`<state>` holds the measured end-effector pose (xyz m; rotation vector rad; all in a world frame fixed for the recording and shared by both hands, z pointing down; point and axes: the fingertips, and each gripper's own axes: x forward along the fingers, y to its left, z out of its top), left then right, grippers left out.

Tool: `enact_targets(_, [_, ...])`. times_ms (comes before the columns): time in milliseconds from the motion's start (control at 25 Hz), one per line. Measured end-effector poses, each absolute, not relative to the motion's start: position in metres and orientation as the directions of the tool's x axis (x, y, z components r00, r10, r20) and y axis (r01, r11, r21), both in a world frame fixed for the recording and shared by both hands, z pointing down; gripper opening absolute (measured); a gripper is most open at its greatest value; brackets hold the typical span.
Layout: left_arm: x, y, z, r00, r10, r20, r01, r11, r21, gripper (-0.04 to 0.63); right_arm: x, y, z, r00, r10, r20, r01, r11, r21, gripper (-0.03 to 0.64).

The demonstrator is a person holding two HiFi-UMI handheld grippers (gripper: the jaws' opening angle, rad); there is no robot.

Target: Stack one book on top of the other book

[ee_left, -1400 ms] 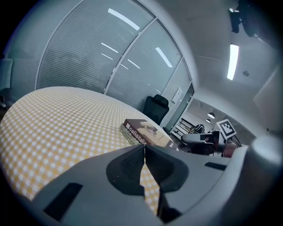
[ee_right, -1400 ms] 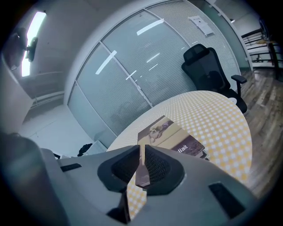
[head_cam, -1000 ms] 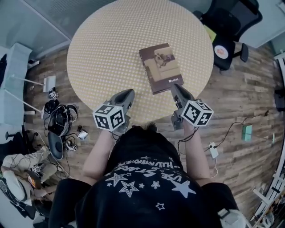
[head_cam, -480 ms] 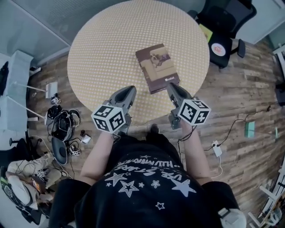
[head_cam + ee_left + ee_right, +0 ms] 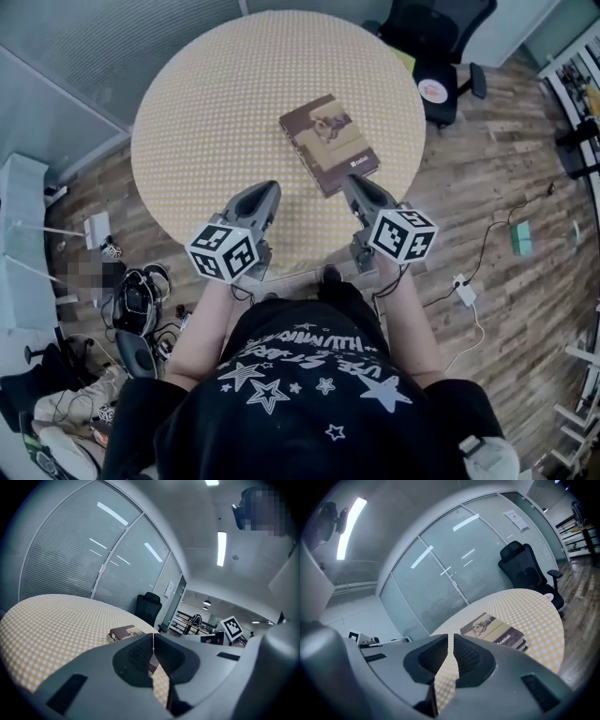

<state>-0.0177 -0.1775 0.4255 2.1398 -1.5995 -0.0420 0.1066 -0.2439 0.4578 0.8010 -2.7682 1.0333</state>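
Blk tee [image 5: 309, 389] w/ white stars, lettering

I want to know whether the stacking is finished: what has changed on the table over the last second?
Hardly anything. The left claw and right claw only drifted a little by the near edge of the table. Nothing was taken hold of or let go. Both claws stay closed and empty, the right with a thin slit. The books lie stacked in the same spot. Only the head view itself shifted.
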Motion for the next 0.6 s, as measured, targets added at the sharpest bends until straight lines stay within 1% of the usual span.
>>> enact_targets(200, [-0.039,-0.152,0.425,0.384,-0.894,0.230,-0.881,-0.281,0.381,0.014,0.085,-0.213,0.457,-0.831,-0.496,0.252,-0.541,0.614,-0.575,0.051])
enact_targets(360, [-0.062,-0.124,0.427,0.415,-0.880,0.230,-0.871,-0.311,0.381,0.014,0.065,-0.174,0.458,-0.820,-0.505,0.271,-0.561,0.609,-0.561,0.051])
enact_targets(600, [-0.081,-0.089,0.420,0.458,-0.864,0.207,-0.854,-0.365,0.370,0.014,0.057,-0.133,0.456,-0.778,-0.551,0.302,-0.619,0.592,-0.516,0.039])
